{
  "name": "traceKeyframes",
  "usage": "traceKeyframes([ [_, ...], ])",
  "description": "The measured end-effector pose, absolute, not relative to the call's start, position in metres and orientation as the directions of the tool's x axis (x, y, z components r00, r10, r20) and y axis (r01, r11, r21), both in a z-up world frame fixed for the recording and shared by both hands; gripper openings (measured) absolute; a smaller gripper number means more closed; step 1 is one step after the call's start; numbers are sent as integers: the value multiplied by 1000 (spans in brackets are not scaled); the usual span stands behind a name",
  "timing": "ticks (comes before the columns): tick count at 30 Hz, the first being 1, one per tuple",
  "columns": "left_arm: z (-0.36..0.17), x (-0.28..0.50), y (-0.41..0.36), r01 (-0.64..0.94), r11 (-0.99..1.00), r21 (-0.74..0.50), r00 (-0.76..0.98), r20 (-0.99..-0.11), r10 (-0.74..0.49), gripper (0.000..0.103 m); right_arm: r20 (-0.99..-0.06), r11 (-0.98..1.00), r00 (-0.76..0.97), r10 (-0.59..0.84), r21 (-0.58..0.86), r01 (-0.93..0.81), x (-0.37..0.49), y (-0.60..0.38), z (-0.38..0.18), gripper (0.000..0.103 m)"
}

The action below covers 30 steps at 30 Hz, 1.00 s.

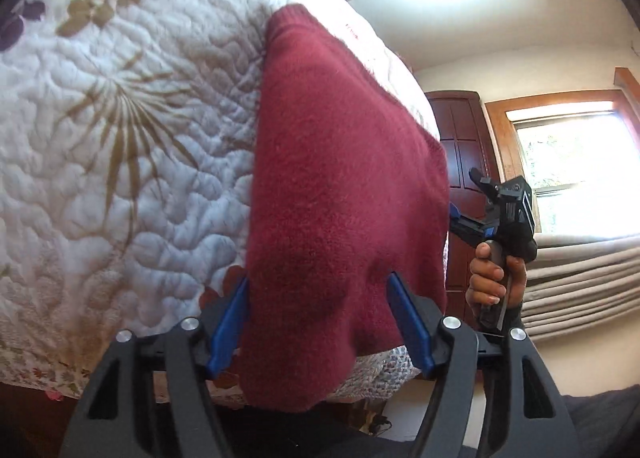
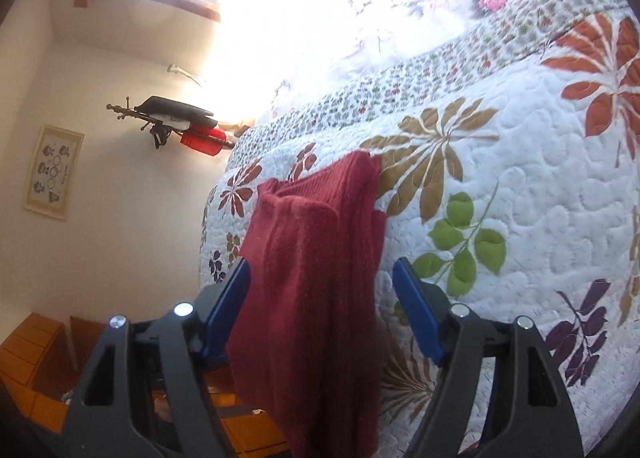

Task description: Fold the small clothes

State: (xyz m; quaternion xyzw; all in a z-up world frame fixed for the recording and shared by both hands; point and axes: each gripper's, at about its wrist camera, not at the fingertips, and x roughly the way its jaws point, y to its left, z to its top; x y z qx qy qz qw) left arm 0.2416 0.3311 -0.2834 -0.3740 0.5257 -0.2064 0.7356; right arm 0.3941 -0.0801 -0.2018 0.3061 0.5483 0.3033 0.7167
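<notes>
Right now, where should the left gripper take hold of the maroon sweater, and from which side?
Grip the maroon sweater at its near hanging edge, coming in from the bed's open edge. That end droops off the quilt between the open fingers, so the left gripper can close on free fabric.

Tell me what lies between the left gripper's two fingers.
In the left wrist view, the maroon sweater fills the gap between the open left gripper's blue fingers.
</notes>
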Motion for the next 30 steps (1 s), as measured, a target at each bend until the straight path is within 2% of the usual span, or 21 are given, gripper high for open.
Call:
traceKeyframes([
  [3,-269,238,354,-95,604,-792,429,-580,-693,70,-616,641,181,767,753,-149,393,-67,-200,63],
  [5,-266,238,368,-88,591,-802,448,-562,-695,70,-646,662,143,750,734,-155,402,-51,-211,51],
  [6,-265,239,370,-84,594,-800,447,-563,-695,70,-671,685,136,729,711,-163,406,-47,-217,19],
  [7,-263,235,369,-81,598,-797,443,-566,-695,70,-698,714,153,700,677,-177,411,-44,-217,8],
  [11,-260,237,375,-68,604,-794,445,-566,-694,70,-696,735,247,674,664,-136,423,-54,-218,7],
  [13,-259,235,362,-79,600,-796,440,-568,-696,70,-749,775,208,629,623,-106,430,-51,-241,7],
  [15,-260,236,361,-72,596,-799,437,-563,-702,70,-759,777,170,628,623,-90,428,-51,-256,8],
  [17,-251,243,357,-33,599,-800,447,-548,-707,70,-738,759,185,649,645,-90,422,-57,-247,16],
  [19,-240,255,354,8,591,-807,464,-520,-717,70,-718,748,221,660,656,-101,410,-65,-228,36],
  [22,-232,282,345,72,585,-808,464,-492,-737,71,-685,728,252,684,665,-170,379,-67,-191,36],
  [24,-237,305,338,93,559,-824,433,-472,-768,71,-660,692,209,721,684,-228,353,-55,-180,36],
  [26,-250,329,328,87,568,-818,392,-497,-775,71,-671,685,155,725,678,-266,332,-38,-185,34],
  [29,-275,361,310,71,586,-807,303,-542,-784,69,-755,746,96,649,606,-275,319,-24,-218,20],
  [30,-283,368,302,69,595,-801,276,-558,-783,69,-789,780,100,606,565,-269,320,-25,-229,0],
])
